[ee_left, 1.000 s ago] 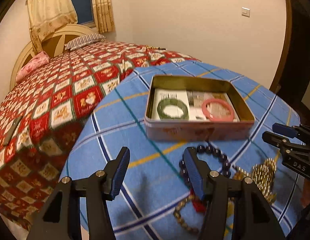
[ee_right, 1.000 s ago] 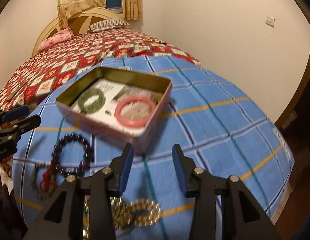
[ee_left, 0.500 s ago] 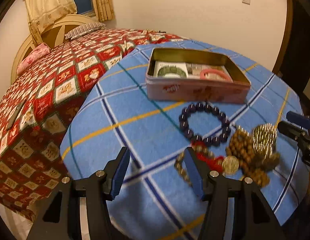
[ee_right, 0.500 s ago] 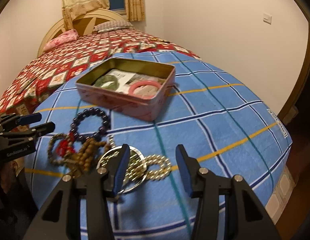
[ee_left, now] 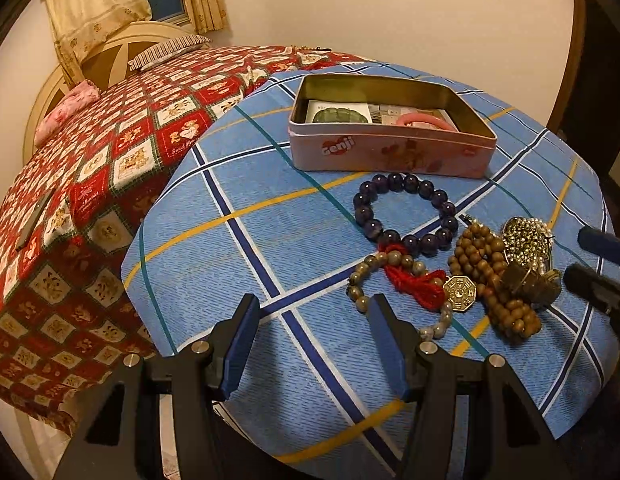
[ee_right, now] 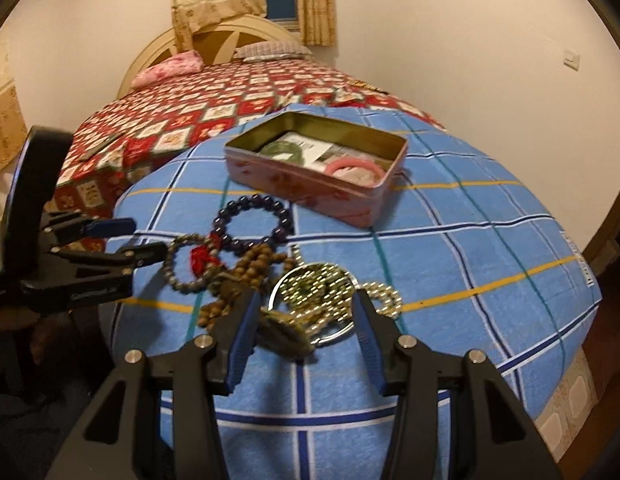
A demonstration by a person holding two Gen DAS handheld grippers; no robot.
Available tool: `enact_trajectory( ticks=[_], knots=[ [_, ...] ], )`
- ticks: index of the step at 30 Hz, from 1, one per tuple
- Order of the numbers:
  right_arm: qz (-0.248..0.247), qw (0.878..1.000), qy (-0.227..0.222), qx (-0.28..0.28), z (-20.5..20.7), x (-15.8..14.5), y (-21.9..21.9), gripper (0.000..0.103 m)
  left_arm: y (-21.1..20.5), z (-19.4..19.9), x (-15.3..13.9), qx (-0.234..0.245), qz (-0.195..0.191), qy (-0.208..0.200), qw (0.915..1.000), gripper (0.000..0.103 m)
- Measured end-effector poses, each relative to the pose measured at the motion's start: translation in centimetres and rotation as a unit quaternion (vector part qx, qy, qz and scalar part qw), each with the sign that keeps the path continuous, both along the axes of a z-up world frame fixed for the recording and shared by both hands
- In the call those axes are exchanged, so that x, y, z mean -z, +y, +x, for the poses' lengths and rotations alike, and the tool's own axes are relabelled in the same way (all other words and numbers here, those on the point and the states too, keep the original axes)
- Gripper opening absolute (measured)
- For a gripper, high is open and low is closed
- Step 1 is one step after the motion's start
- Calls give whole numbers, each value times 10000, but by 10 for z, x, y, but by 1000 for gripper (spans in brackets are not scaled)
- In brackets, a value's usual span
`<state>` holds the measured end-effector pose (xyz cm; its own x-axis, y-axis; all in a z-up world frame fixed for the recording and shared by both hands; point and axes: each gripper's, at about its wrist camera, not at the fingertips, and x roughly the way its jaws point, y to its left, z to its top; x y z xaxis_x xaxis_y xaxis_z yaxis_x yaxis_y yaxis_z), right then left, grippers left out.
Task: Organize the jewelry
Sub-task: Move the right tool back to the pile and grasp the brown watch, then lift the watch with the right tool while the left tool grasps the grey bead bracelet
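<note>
Right wrist view — spread jaws lined up on the gold bead heap, near edge of the table.

The right gripper (ee_right: 304, 330) has its fingers apart, pinching nothing, with the gold bead chain (ee_right: 330, 288) and its metal ring just ahead between the tips; the left gripper (ee_left: 310, 340) is spread too, holding nothing, by the grey bead bracelet (ee_left: 362, 284). The pile is tangled — wooden beads (ee_right: 254, 264) touch the gold. I'd close on the chain's free side, lift slowly, and let the left steady what drags. Beyond lie the dark purple bracelet (ee_right: 250, 220), then the pink tin (ee_right: 310, 184) towards the far edge, already holding a green and a pink bangle.
</note>
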<state>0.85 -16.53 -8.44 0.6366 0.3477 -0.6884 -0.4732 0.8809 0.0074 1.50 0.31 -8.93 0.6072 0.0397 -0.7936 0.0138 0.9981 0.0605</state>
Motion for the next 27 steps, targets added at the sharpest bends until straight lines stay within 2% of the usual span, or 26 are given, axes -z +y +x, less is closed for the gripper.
enact_trajectory(
  ticks=[5,19,20,22,24,27],
  knots=[
    [-82,9998,131,-160,-1,10,8,50,1,1,0,0,-16,-3,10000,57],
    [-144,9992,366,-17,11,27,4,50,-7,2,-1,173,-135,-69,9997,57],
    [-160,9992,368,-25,11,29,5,49,-7,2,0,181,-114,-59,9998,57],
    [-156,9991,383,-75,10,30,5,36,-7,3,3,182,-101,-46,9998,57],
    [-177,9992,354,-101,9,30,6,30,-8,3,3,208,-120,-56,9997,57],
    [-187,9992,318,-128,7,30,6,29,-7,3,5,252,-212,-45,9994,57]
  ],
)
